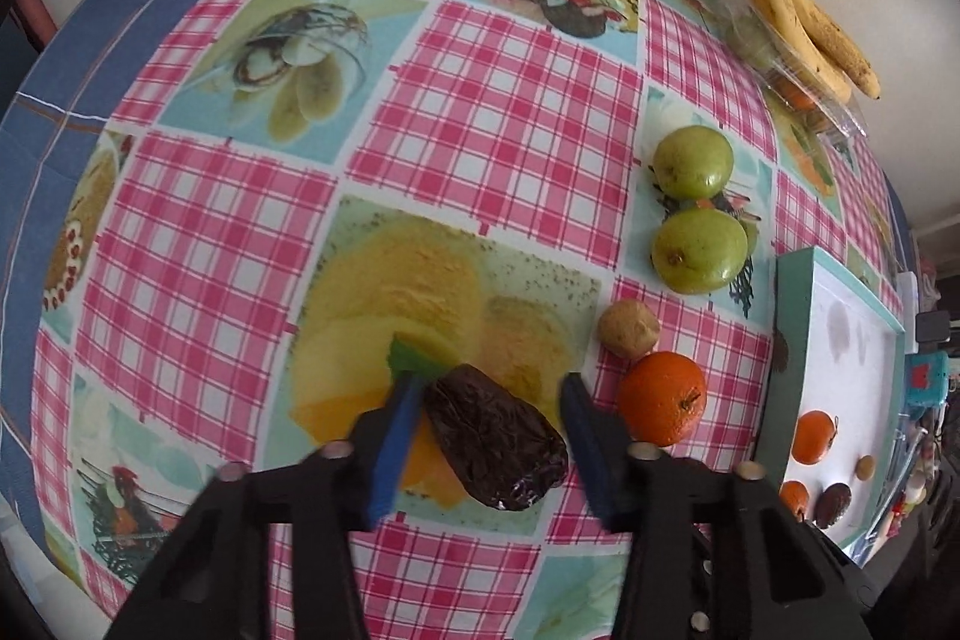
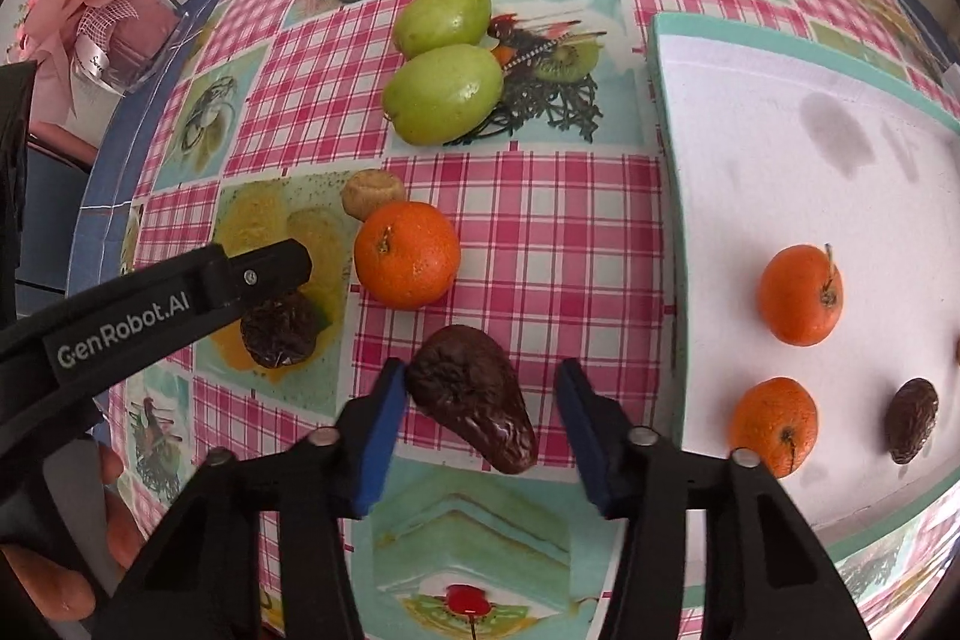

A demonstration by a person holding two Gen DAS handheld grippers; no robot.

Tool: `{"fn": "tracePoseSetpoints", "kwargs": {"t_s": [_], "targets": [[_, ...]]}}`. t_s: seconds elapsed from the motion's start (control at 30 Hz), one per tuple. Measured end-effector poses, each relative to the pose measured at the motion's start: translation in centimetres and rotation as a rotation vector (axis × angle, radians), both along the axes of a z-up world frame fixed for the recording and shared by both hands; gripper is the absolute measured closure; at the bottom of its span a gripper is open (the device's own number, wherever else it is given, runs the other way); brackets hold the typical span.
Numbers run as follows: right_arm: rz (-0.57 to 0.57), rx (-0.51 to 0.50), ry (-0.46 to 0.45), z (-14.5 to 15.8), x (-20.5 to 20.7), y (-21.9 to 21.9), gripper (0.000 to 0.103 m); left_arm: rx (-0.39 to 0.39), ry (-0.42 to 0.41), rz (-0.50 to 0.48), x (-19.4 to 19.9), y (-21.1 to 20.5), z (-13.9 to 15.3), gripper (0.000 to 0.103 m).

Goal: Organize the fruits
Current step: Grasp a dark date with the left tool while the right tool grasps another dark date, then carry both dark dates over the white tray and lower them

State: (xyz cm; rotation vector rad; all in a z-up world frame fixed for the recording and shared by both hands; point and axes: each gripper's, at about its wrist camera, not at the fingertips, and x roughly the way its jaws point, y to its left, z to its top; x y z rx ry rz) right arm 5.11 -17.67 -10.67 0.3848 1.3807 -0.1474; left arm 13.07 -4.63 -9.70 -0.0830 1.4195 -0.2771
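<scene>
Both grippers hung spread wide over the tablecloth (image 2: pixel 540 244)! The left gripper (image 1: pixel 486 388) straddled one date (image 1: pixel 495 445), and the right gripper (image 2: pixel 480 382) straddled another date (image 2: pixel 474 394), beside the tray's (image 2: pixel 672 196) left edge.

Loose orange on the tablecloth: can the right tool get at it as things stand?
Probably yes. The orange sits ahead and left of the open right tool, with bare cloth on its near side. A dark wrinkled fruit lies between the fingers and the left tool hovers close beside, so approach carefully.
</scene>
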Motion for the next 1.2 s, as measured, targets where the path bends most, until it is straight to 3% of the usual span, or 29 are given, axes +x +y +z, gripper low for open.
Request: {"fn": "tracePoseSetpoints", "kwargs": {"t_s": [0.1,0.3,0.87,1.2], "targets": [[0.000,-0.001,0.000,-0.1,0.0,0.1,0.063,-0.005,0.001,-0.003,-0.1,-0.2,-0.3,0.061],[-0.009,0.007,-0.012,0.2,-0.3,-0.4,0.063,-0.018,-0.016,0.006,0.0,-0.4,0.1,0.061],[-0.128,-0.041,-0.218,7.6,-2.2,-4.3,0.063,-0.116,-0.233,0.026,-0.8,1.1,8.0,0.061],[-0.254,-0.105,-0.230,8.6,-3.6,-8.2,0.063,-0.107,-0.266,-0.018,-1.7,-0.7,9.0,0.061]]}}
